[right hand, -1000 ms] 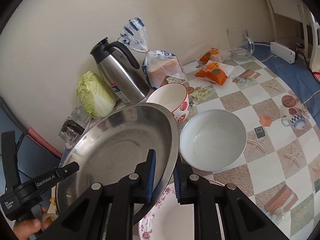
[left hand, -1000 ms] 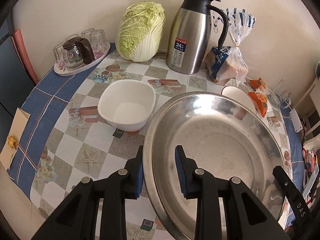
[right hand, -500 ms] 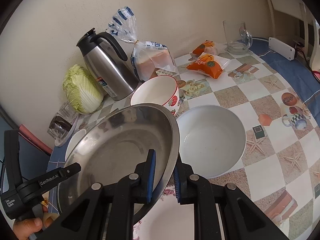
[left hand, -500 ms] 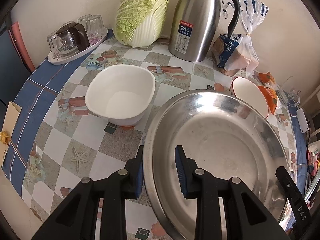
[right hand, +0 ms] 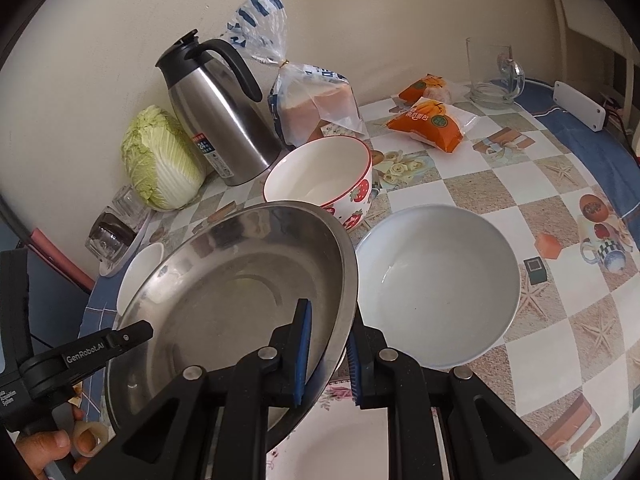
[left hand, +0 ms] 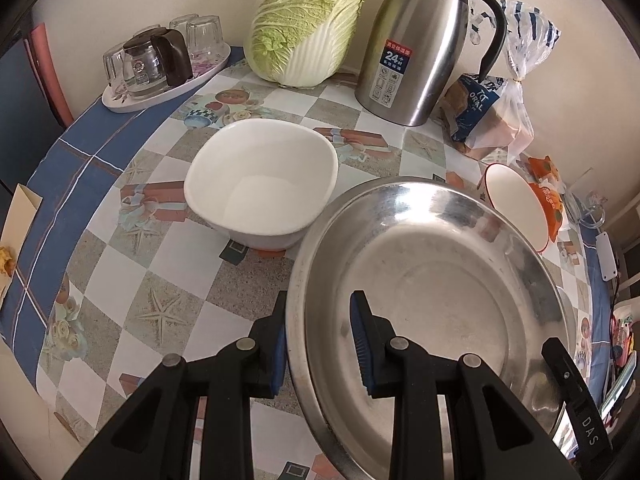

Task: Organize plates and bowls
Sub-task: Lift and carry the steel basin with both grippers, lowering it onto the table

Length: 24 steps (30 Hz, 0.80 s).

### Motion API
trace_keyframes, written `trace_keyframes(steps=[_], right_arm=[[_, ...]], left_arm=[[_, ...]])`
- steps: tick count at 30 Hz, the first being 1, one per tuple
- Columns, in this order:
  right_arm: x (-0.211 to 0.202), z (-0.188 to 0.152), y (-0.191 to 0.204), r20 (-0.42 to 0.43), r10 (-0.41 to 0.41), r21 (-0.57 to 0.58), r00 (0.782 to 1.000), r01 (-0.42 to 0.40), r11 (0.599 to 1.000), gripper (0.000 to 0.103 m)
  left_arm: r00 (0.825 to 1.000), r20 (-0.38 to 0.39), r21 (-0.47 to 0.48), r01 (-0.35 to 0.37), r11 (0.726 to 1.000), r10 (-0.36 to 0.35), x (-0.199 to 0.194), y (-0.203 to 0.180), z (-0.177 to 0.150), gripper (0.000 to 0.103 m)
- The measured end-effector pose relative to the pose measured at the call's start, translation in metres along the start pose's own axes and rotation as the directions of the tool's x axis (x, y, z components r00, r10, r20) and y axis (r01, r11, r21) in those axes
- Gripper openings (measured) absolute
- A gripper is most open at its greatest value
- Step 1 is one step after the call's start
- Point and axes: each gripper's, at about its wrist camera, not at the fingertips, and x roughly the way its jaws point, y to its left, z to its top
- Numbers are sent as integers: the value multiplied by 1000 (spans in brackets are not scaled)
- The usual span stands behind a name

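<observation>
Both grippers hold a large steel plate [left hand: 436,280] above the table. My left gripper [left hand: 318,340] is shut on its left rim; my right gripper [right hand: 328,350] is shut on its right rim [right hand: 344,280]. A white squarish bowl [left hand: 260,184] sits on the table left of the plate. A strawberry-patterned bowl [right hand: 324,176] stands behind the plate, and a wide pale bowl [right hand: 440,284] lies to its right. A floral plate [right hand: 344,440] lies under my right gripper.
A steel thermos jug [left hand: 420,44], a cabbage [left hand: 308,24], a bread bag [right hand: 316,100], orange snack packs [right hand: 436,120] and a glass mug [right hand: 492,72] line the wall. A tray of glasses [left hand: 160,68] sits at the far left, near the table's edge.
Both grippers have carried the steel plate forward toward the wall, so the white bowl, jug and cabbage look closer and larger. The grips have not changed.
</observation>
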Motion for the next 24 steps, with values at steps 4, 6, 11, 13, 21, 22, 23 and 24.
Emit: trace_keyframes(steps=[4,6,11,13,21,22,23,24], right_arm=[[0,-1,8,5,1,-26,1000,-1,1000,18],[1,-1,10,1,-1,-36,1000,1,999,18],[6,-6,13,-22,-5,-49,1000,4,999,18],[9,-8,14,-30,-10,-58,1000,8,998,18],[16,-11,11,-55,-25,-56,998,22,998,18],[17,-11,10,-56,-26,-52,998,23,998,18],[17,-12,9,-57,-28,-49,998,25,998,18],[18,-12,8,-58,-31,-47,998,28,999,18]], left_arm=[[1000,10,-14,5,1000,-4,-4,6,1,30],[1000,10,-17,2,1000,-1,-5,8,1,30],[1000,-3,-27,-3,1000,3,-3,13,-1,30],[1000,-9,-29,-4,1000,4,-1,14,-2,30],[1000,-22,-10,-12,1000,12,9,9,-5,30],[1000,-21,-6,-12,1000,12,10,8,-5,30],[1000,-21,-3,-13,1000,13,11,7,-5,30],[1000,-21,1,-14,1000,14,12,6,-5,30]])
